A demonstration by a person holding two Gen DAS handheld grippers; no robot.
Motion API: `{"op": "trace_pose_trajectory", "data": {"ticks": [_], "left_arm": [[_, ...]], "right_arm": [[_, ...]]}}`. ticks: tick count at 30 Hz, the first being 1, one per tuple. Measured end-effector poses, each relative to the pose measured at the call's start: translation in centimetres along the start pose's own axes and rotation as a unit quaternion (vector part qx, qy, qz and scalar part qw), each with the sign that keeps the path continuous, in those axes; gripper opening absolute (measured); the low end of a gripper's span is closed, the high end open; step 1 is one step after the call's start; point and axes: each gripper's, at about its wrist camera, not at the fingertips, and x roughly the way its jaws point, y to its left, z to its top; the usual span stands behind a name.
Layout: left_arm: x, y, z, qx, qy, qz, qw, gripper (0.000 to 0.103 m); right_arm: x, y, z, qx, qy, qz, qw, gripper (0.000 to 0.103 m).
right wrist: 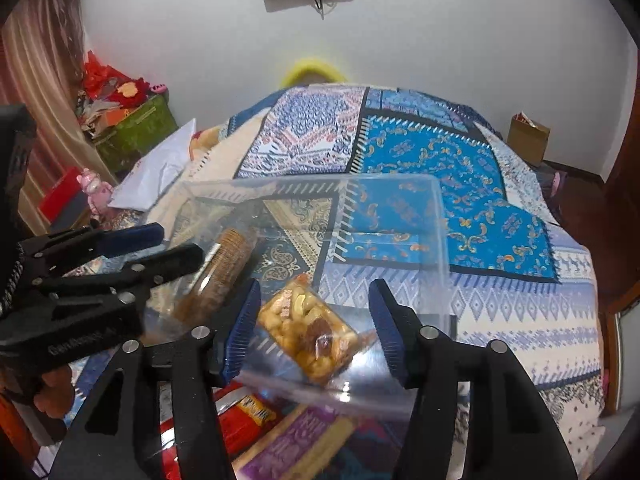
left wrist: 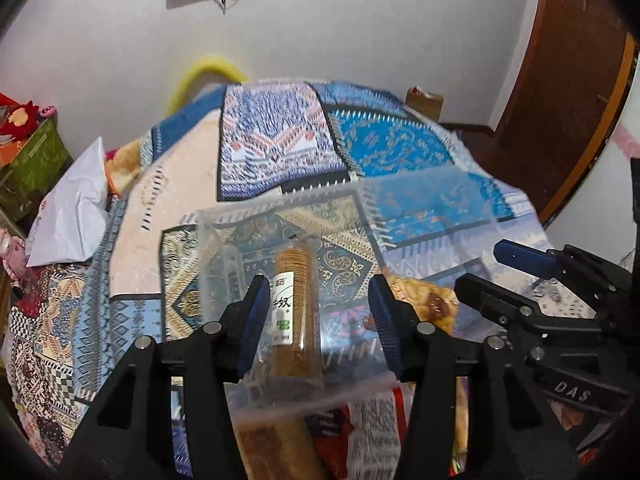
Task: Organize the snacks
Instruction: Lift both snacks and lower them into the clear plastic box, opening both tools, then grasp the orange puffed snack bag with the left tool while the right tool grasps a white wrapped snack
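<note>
Bed (left wrist: pixel 132 200): covered with a patchwork spread in blue, cream and gold; it carries everything.
Pillow (left wrist: pixel 70 216): white, at the bed's left edge.
Bin (left wrist: pixel 420 200): clear plastic, near the bed's near edge, its far wall toward the middle of the bed; the spread shows through its walls.
Biscuit tube (left wrist: pixel 294 304): a clear sleeve of stacked round biscuits with a white label, lying inside the bin on its left side, long axis running away from the near edge.
Nut pack (right wrist: pixel 308 328): a clear packet of cashews and mixed nuts, lying inside the bin to the right of the tube, near the bin's near wall.
Left gripper (left wrist: pixel 318 320): above the bin's near wall, pointing down at the tube; its blue-padded fingers are spread, one on either side of the tube, not pressing it.
Right gripper (right wrist: pixel 316 328): just beside the left one, above the nut pack; its fingers are spread to either side of the pack, clear of it.
Loose snacks (right wrist: pixel 248 416): red and purple packets on the bed's near edge, outside the bin, partly hidden under the grippers.
Box (right wrist: pixel 528 136): brown carton beyond the bed's far right corner.
</note>
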Motion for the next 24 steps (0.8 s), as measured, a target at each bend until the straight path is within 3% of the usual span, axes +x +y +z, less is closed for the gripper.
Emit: {"op": "trace_pose_trajectory", "data": {"ticks": [8,15,24], "left_arm": [[-5.5,1.2,-2.3,0.007,-0.025,0.006,0.9997,0.060],[-7.6,2.3,-6.3,0.008,-0.007,0.015,0.9998,0.060],[-8.1,3.1,-11.9,0.001,0.034,0.009,0.9994,0.060]], "right_arm": [[-4.8,0.6,-1.4,-0.001,-0.026,-0.001,1.000,0.059],[-6.6,1.4,-4.1,-0.010,-0.023,-0.016,1.000,0.063],[-7.1,1.3,-8.9,0.004,0.009,-0.010,1.000,0.064]]}}
